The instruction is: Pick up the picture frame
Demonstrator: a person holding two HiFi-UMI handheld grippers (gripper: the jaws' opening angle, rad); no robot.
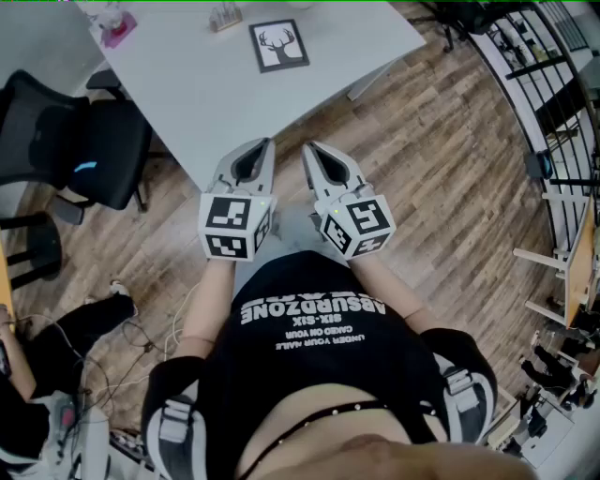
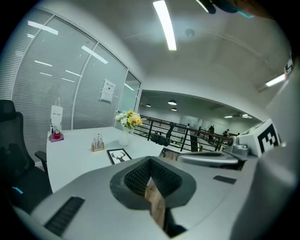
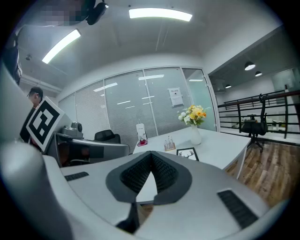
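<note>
Though flat, rectangular dark-rimmed picture frame (image 1: 279,45)

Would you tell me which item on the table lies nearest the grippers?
The black picture frame with the deer print; the small rack and pink item sit farther back.

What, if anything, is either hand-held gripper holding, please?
Nothing. The left hand-held gripper and right hand-held gripper are shut and empty; the picture frame lies on the table.
</note>
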